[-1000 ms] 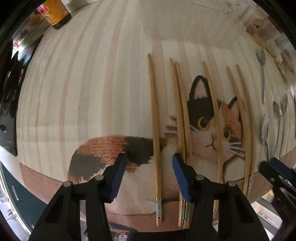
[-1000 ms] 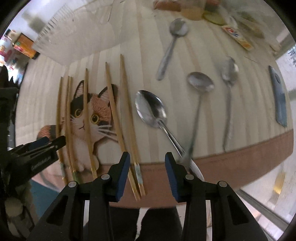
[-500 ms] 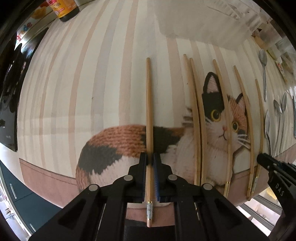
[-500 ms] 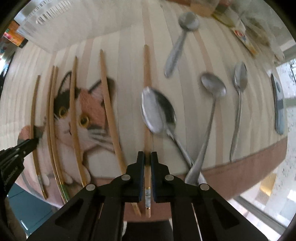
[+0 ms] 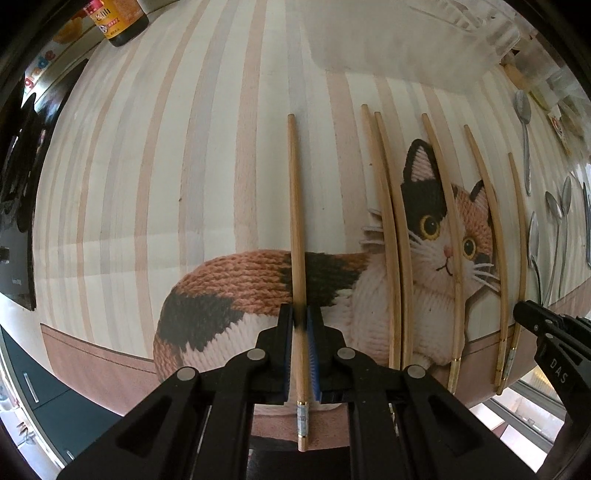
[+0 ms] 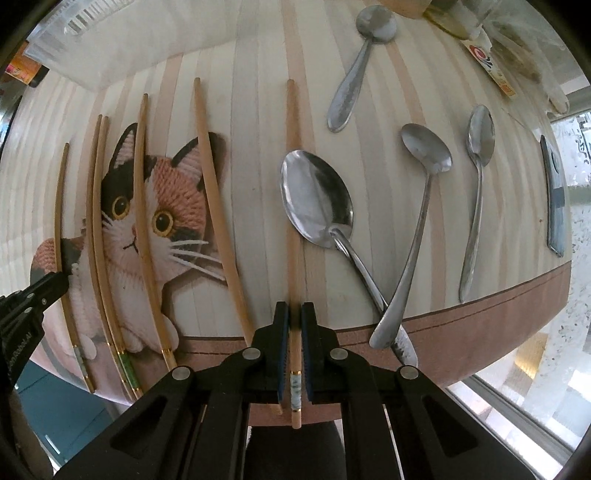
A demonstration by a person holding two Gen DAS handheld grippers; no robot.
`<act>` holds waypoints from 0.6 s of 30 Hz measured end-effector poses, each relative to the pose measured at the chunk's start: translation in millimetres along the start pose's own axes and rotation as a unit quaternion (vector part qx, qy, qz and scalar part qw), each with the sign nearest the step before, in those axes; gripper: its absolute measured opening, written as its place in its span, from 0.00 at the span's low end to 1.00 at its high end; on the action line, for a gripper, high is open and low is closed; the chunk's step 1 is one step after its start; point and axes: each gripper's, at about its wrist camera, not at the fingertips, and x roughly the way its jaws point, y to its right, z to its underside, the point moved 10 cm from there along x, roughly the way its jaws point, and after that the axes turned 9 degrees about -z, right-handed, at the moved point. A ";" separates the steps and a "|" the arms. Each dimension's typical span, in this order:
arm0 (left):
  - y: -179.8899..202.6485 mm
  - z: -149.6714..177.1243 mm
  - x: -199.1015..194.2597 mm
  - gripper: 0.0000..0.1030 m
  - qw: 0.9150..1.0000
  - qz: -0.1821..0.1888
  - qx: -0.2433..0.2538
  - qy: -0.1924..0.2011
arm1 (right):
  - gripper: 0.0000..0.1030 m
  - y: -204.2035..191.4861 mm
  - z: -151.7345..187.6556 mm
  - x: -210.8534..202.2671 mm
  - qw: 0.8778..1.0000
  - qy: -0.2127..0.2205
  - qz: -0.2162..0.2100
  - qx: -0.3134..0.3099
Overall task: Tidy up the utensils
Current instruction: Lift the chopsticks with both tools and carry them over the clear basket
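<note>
- Your left hand-held gripper (image 5: 300, 325) is clenched on one wooden chopstick (image 5: 295, 221). The stick runs straight away from you over the cat placemat (image 5: 221, 288).
- Your right hand-held gripper (image 6: 294, 321) is clenched on another chopstick (image 6: 292, 184), the one just left of the big spoon (image 6: 314, 199).
- Between your two held sticks lie four more chopsticks (image 5: 402, 240) on the cat's face. Two of them are close together, side by side.
- The big spoon's bowl touches or nearly touches your right stick. Its handle goes under the handle of a second spoon (image 6: 417, 221), and the two cross near the counter's edge.
- Two more spoons lie apart from these: a short wide one (image 6: 354, 70) at the far side and a thin one (image 6: 476, 192) to the right.
- A dark flat thing (image 6: 554, 192) lies at the far right of the mat. You cannot tell what it is.
- A clear plastic tray (image 5: 399, 40) sits past the chopstick tips.
- A brown bottle (image 5: 118, 18) stands at the far left corner.
</note>
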 end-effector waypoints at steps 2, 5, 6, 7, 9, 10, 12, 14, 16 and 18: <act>0.3 -1.8 0.9 0.06 1.000 0.000 0.002 -0.001 | 0.08 1.2 -0.6 1.6 1.000 -0.002 0.003 -0.003; -1.4 -3.1 1.6 0.06 1.000 -0.002 0.004 -0.002 | 0.08 -1.3 -2.1 1.6 1.000 -0.006 0.012 -0.008; -2.2 -3.8 1.6 0.06 1.000 -0.004 0.006 -0.001 | 0.08 -1.6 -2.0 2.2 1.000 -0.007 0.013 -0.009; -2.3 -4.2 2.7 0.06 1.000 -0.005 0.007 0.000 | 0.09 -2.5 -2.6 1.9 1.000 -0.006 0.014 -0.009; -0.3 -5.3 3.1 0.05 1.000 -0.006 0.009 0.002 | 0.09 -4.6 -2.5 1.1 1.000 -0.003 0.019 -0.010; 0.2 -5.7 3.0 0.05 1.000 -0.007 0.011 0.004 | 0.09 -5.5 -1.5 0.7 1.000 -0.001 0.019 -0.009; 2.1 -4.7 2.5 0.05 1.000 -0.009 0.015 0.008 | 0.08 -5.1 0.7 0.3 1.000 0.004 0.021 -0.009; 0.9 -3.3 2.0 0.04 1.000 -0.016 0.017 0.012 | 0.07 -3.8 4.8 -0.1 1.000 0.010 0.020 -0.005; -1.0 -1.2 0.6 0.04 1.000 -0.019 0.018 0.015 | 0.07 -2.6 7.8 -1.1 1.000 0.015 0.009 0.004; -4.4 -0.3 -3.2 0.04 0.999 -0.022 0.017 0.020 | 0.07 -1.3 11.1 -3.0 1.000 0.019 -0.001 0.009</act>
